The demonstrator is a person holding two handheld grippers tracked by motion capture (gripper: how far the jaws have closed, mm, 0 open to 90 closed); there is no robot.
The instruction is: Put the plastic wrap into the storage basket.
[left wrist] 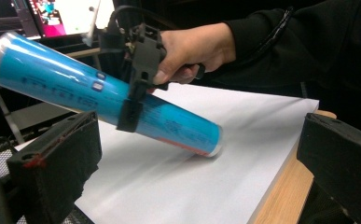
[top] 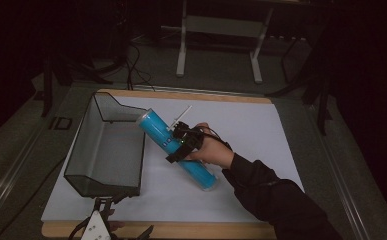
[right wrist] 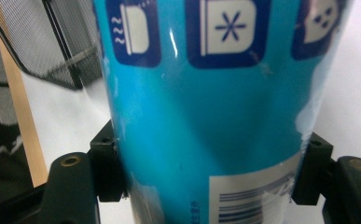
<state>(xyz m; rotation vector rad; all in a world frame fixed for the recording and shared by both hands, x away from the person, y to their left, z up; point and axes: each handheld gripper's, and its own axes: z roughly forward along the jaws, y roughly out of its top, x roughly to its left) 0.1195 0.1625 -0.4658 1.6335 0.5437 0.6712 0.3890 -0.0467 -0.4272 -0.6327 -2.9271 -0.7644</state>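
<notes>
A long blue tube [top: 178, 150] in clear wrap, printed with white cup icons and a barcode, lies tilted across the white sheet [top: 251, 125]. Its lower end [left wrist: 211, 142] touches the sheet, and its upper end is raised beside the rim of the black mesh basket [top: 103, 186]. My right gripper [top: 183, 142] is shut on the tube's middle, with a jaw pressed to each side of the blue tube [right wrist: 201, 107]. My left gripper [top: 101, 222] sits at the table's near edge, just in front of the basket. The left gripper [left wrist: 197, 163] is open with nothing between its jaws.
The basket stands on the left of the sheet, its tall end far and its low end near. A wooden table edge [top: 196, 231] borders the sheet. A grey metal frame [top: 221, 27] and cables lie on the floor beyond. A lit screen [left wrist: 52, 14] shows behind.
</notes>
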